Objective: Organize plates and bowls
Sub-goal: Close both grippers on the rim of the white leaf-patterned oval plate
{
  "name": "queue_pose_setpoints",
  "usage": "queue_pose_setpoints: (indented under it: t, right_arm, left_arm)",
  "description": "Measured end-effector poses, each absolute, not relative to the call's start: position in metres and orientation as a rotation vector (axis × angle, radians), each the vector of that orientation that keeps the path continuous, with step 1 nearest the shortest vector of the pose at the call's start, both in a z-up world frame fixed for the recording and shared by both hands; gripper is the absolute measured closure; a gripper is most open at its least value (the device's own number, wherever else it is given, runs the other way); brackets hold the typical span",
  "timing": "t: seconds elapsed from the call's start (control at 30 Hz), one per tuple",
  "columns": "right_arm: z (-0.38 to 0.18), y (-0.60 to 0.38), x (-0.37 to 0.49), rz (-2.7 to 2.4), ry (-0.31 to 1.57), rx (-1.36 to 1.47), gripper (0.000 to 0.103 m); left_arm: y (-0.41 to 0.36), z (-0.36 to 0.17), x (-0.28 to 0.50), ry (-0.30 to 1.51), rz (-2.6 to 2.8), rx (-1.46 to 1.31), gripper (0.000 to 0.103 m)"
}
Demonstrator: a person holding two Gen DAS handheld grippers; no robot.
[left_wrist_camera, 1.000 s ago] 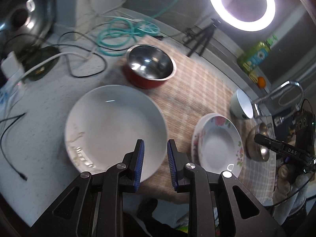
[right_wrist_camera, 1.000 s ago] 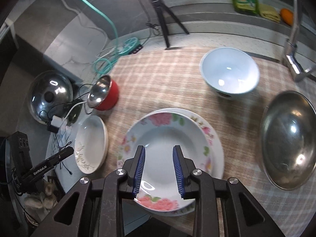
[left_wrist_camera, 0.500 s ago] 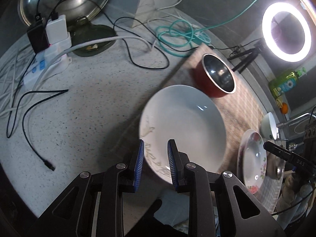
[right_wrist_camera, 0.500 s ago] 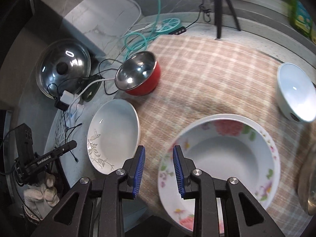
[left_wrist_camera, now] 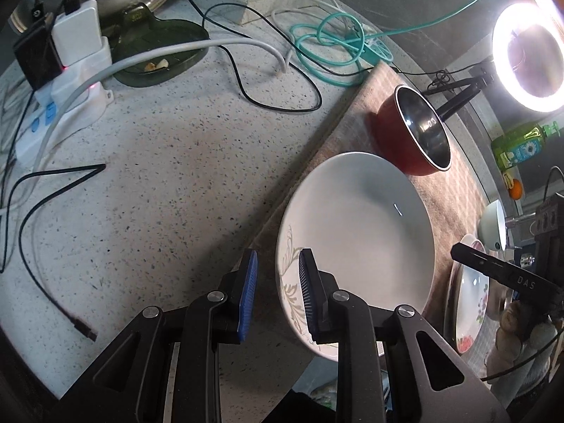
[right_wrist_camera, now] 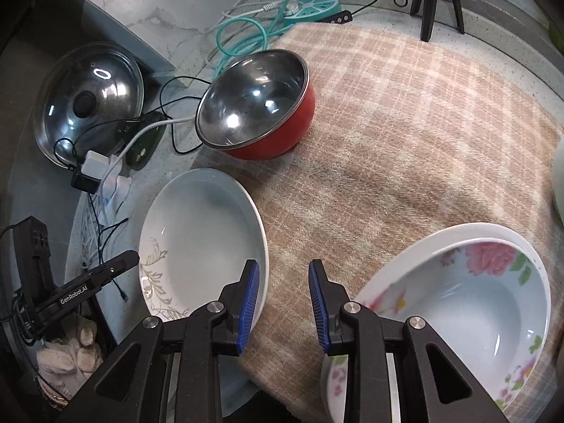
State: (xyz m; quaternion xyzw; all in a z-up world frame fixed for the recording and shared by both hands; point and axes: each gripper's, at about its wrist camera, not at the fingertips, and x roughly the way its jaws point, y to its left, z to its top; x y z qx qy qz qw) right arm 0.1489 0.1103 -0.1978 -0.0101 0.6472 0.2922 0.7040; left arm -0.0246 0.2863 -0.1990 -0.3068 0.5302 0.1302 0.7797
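Note:
A white deep plate with a grey leaf print (left_wrist_camera: pixel 356 243) lies at the left edge of the checked cloth; it also shows in the right wrist view (right_wrist_camera: pixel 201 243). My left gripper (left_wrist_camera: pixel 276 292) is open, and the plate's near left rim sits between its jaws. My right gripper (right_wrist_camera: pixel 283 298) is open and empty over the cloth, between the white plate and the flowered deep plate (right_wrist_camera: pixel 469 303), which rests on another plate. A red bowl with a steel inside (right_wrist_camera: pixel 257 105) stands behind. A white bowl (left_wrist_camera: pixel 493 224) is at the far right.
The checked cloth (right_wrist_camera: pixel 405 123) covers the right part of the speckled counter (left_wrist_camera: pixel 158 162). Cables, a white power strip (left_wrist_camera: pixel 67 81), a teal cord (left_wrist_camera: pixel 328 46) and a glass pot lid (right_wrist_camera: pixel 90 95) lie at the left. A ring light (left_wrist_camera: pixel 528 56) stands at the back.
My left gripper has swung left and closed in on the white plate's left rim. My right gripper has moved left, off the flowered plate, to the cloth beside the white plate.

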Motion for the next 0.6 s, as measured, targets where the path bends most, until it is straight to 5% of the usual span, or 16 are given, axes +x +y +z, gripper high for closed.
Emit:
queue_pose_setpoints:
  t: [0.33, 0.6]
  right_arm:
    - [-0.217, 0.128, 0.156, 0.628, 1.481, -0.049, 0.077]
    - [-0.223, 0.135, 0.155, 0.651, 1.514, -0.031, 0.094]
  left_arm:
    - [0.286, -0.208, -0.016, 1.173, 0.266, -0.649, 0.081]
    - [0.282, -0.209, -0.011, 1.186, 0.242, -0.625, 0.09]
